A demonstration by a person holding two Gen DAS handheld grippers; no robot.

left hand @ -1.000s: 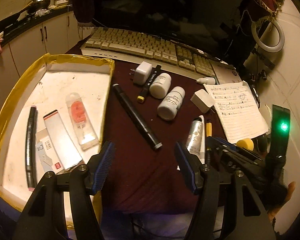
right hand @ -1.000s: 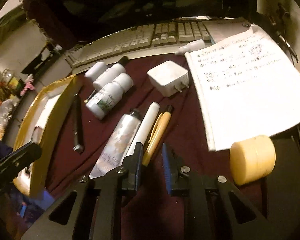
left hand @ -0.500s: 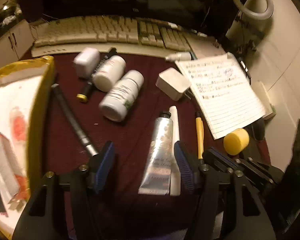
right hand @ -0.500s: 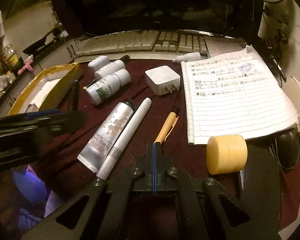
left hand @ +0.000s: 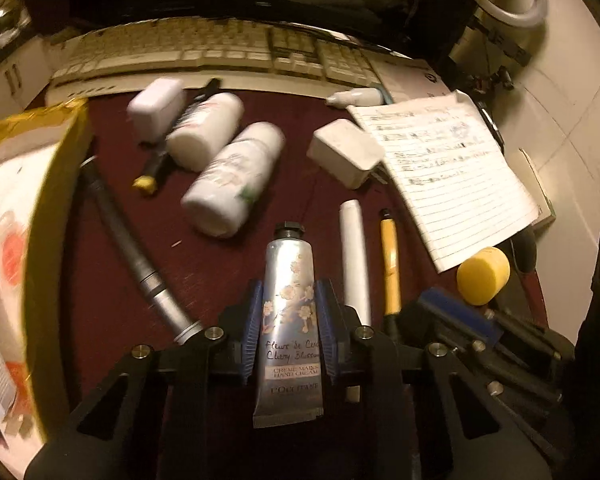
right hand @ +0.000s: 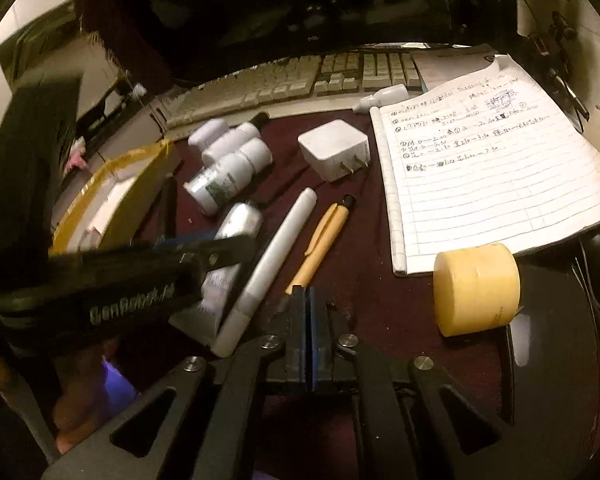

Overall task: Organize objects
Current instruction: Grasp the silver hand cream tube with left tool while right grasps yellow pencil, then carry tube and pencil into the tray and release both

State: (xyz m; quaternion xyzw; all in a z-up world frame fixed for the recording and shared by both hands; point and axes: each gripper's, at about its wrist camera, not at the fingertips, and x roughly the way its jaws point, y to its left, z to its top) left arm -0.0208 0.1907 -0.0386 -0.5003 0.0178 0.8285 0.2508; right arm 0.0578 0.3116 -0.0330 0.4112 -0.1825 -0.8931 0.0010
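Observation:
A silver hand cream tube [left hand: 288,276] lies on the dark red cloth, cap pointing away. My left gripper [left hand: 290,292] straddles its middle; the jaws are closing and the blue pads [left hand: 254,320] touch both sides of the tube. In the right wrist view the left gripper [right hand: 220,250] covers the lower part of the tube [right hand: 240,220]. My right gripper [right hand: 308,296] hovers just behind the near end of a yellow pen [right hand: 324,236]; its jaws are opening by a thin slit, with nothing between them.
A white marker [left hand: 354,256] lies beside the tube, a yellow jar [left hand: 482,276] to the right. Two white bottles [left hand: 232,180], a charger [left hand: 346,152], a black-and-silver pen [left hand: 140,256], a notebook [left hand: 448,168] and a keyboard [left hand: 220,52] lie around. A yellow-rimmed tray [left hand: 48,208] stands left.
My left gripper swung right from beside the tray to the hand cream tube, dropped lower, and its wide jaws came in against it. The right jaws went from slightly apart to nearly together.

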